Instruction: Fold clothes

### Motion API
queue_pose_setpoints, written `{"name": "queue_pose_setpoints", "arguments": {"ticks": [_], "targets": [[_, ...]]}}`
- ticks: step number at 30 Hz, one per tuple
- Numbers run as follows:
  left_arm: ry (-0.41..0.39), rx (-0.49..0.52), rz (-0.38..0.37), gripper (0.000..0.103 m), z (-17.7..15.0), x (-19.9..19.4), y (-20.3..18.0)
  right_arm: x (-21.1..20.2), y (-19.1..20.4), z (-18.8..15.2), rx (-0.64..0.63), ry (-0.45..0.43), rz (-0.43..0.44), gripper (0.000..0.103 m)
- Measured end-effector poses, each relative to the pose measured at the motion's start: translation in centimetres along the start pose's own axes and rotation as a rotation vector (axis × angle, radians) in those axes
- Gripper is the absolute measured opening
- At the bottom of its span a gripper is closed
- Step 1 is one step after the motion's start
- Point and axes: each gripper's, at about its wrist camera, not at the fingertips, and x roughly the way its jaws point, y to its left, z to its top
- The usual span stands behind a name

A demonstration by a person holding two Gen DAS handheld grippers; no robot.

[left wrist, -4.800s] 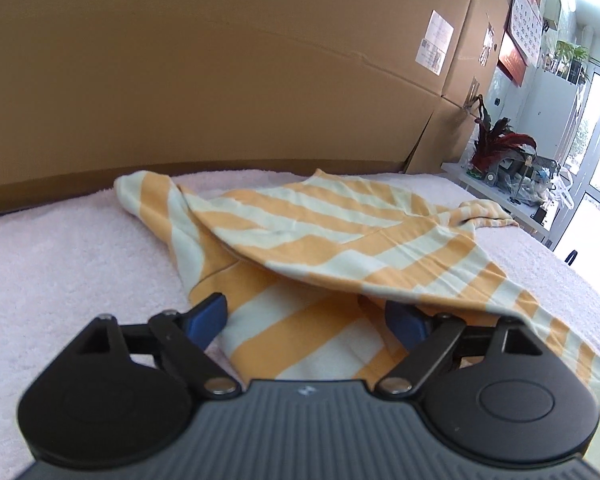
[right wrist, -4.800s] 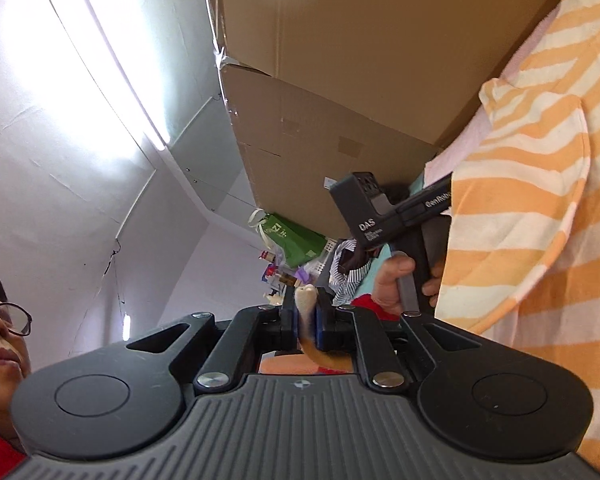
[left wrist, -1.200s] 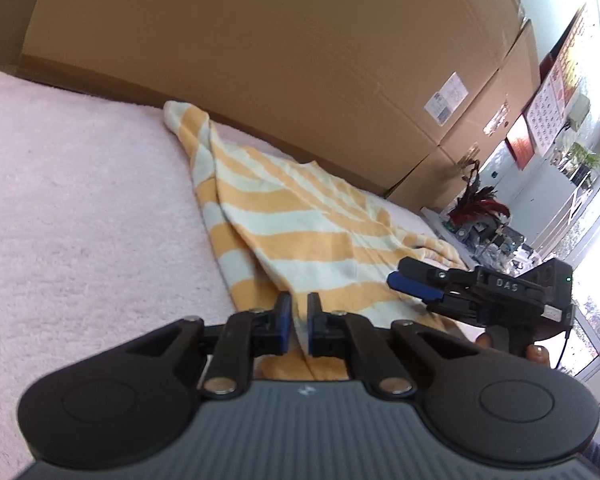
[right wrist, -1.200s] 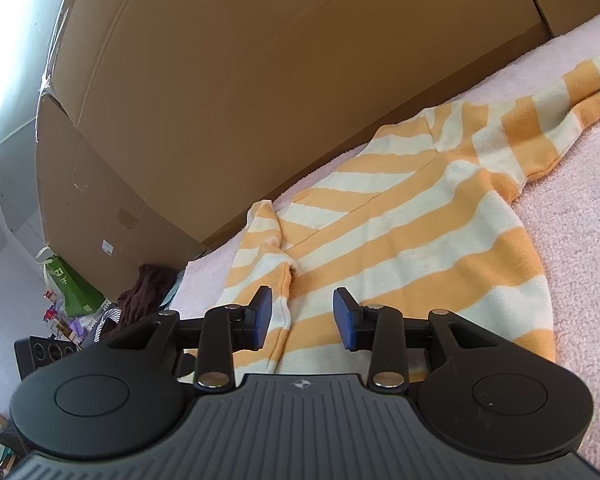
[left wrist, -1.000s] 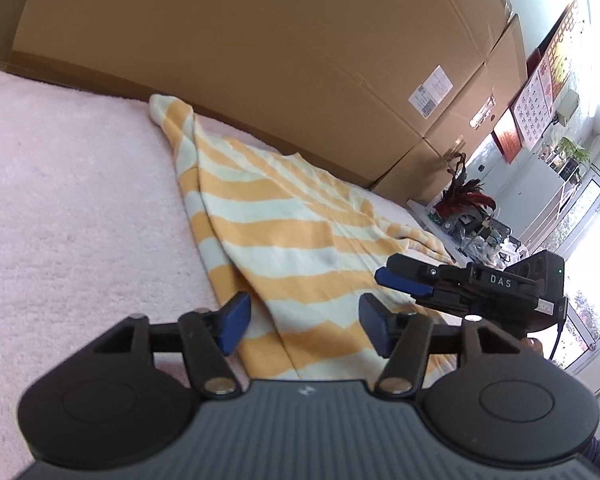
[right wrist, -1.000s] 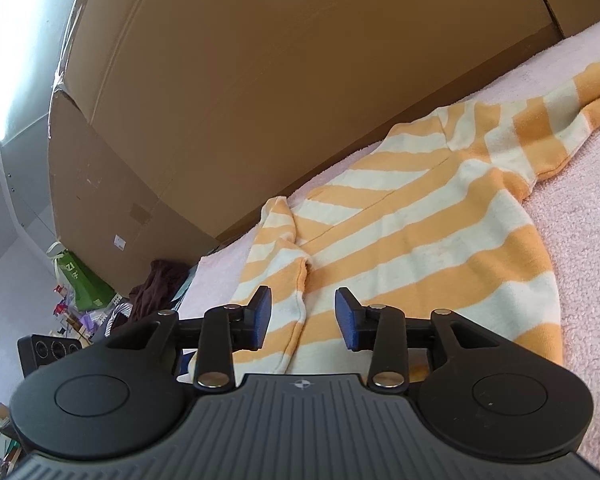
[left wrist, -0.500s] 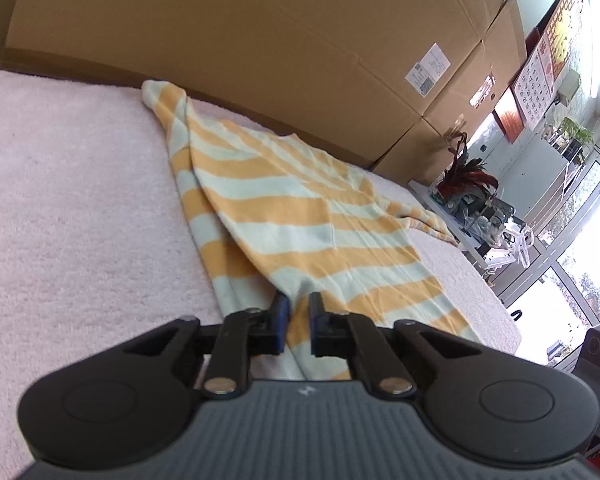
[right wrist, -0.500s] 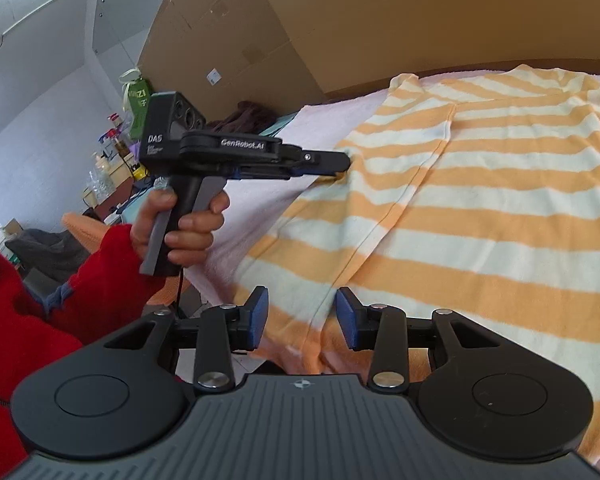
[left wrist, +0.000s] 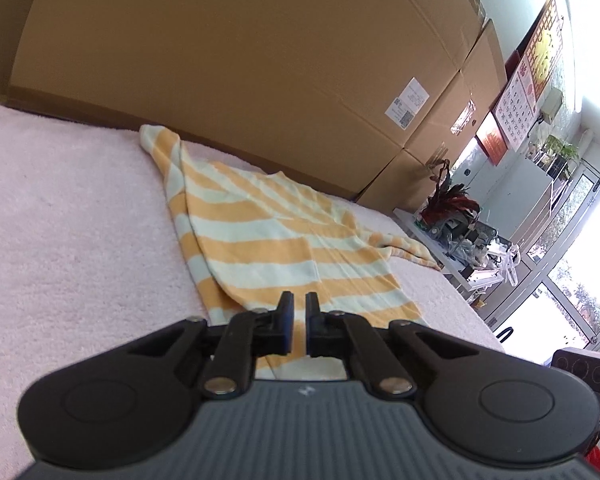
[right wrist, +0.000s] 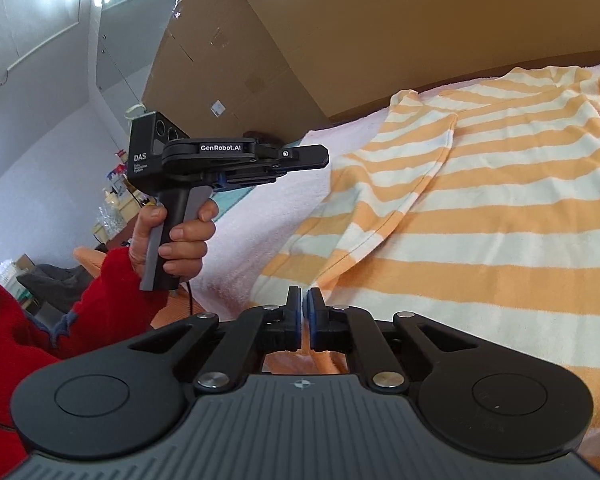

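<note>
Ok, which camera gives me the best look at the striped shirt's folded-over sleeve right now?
The right wrist view: the striped shirt fills it, and the folded-over sleeve lies flat across the body with its seam clear. The left wrist view shows the shirt at a low angle, so that sleeve is foreshortened and harder to read.

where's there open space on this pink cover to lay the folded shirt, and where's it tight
Most bare room is on the pink cover left of the striped shirt, between its left edge and the cardboard boxes. A narrower bare strip runs right of the shirt toward the cluttered side table. It is tight at the shirt's near hem, where the left gripper and right gripper sit.
</note>
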Motion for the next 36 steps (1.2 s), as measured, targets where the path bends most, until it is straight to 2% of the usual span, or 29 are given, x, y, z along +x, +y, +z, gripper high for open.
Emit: {"name": "queue_pose_setpoints", "arguments": {"ticks": [2,3,5,8,9,11,14,15,16,19,21,22,23,24,25,27,33,36], "targets": [[0.021,0.009,0.017,0.0,-0.3,0.2,0.0,0.0,-0.3,0.1,0.016,0.007,-0.016,0.008],[0.039,0.002,0.023,0.0,-0.6,0.5,0.2,0.0,-0.2,0.1,0.002,0.005,-0.042,0.013],[0.073,-0.013,0.034,0.0,-1.2,0.9,0.4,0.1,0.0,0.1,-0.024,-0.003,-0.089,0.014],[0.097,-0.022,0.007,0.002,-2.3,0.6,0.2,-0.3,1.1,0.4,-0.059,-0.042,-0.041,0.018],[0.093,-0.017,0.003,0.006,-2.6,0.1,-0.1,-0.2,1.5,0.5,-0.077,-0.048,-0.014,0.019],[0.088,-0.01,-0.002,0.023,-3.1,-0.8,-0.6,0.3,2.3,0.6,-0.116,-0.044,0.016,0.019],[0.108,0.008,-0.022,0.027,-3.9,-1.5,-1.5,2.3,3.1,0.5,-0.187,0.0,0.0,0.019],[0.117,0.014,-0.021,0.03,-4.1,-1.4,-1.7,3.0,3.3,0.4,-0.215,0.017,-0.015,0.019],[0.132,0.02,-0.01,0.039,-4.3,-1.1,-1.8,3.7,3.3,0.4,-0.235,0.033,-0.029,0.019],[0.152,0.028,0.015,0.039,-4.8,-0.7,-2.1,4.6,3.4,0.3,-0.271,0.047,-0.042,0.022],[0.142,0.038,0.021,0.033,-5.1,-0.7,-2.3,4.6,3.5,0.2,-0.289,0.043,-0.051,0.022],[0.137,0.048,0.03,0.012,-5.2,-0.7,-2.4,4.7,3.6,0.1,-0.3,0.039,-0.065,0.018],[0.132,0.058,0.039,0.0,-5.4,-0.6,-2.6,4.7,3.7,0.0,-0.312,0.034,-0.076,0.014],[0.133,0.071,0.048,0.0,-5.6,-0.5,-2.7,4.8,3.7,-0.1,-0.318,0.031,-0.085,0.005],[0.133,0.084,0.058,0.0,-5.8,-0.4,-2.8,4.8,3.7,-0.1,-0.325,0.028,-0.095,0.001],[0.123,0.093,0.06,0.0,-6.0,-0.8,-3.1,4.8,3.7,-0.2,-0.336,0.021,-0.111,0.001],[0.063,0.085,0.048,0.0,-5.8,-3.5,-3.9,3.6,3.5,0.2,-0.29,0.003,-0.026,0.001],[0.058,0.08,0.05,0.0,-5.9,-4.6,-4.1,3.1,3.5,0.2,-0.272,0.008,0.011,0.001]]}}
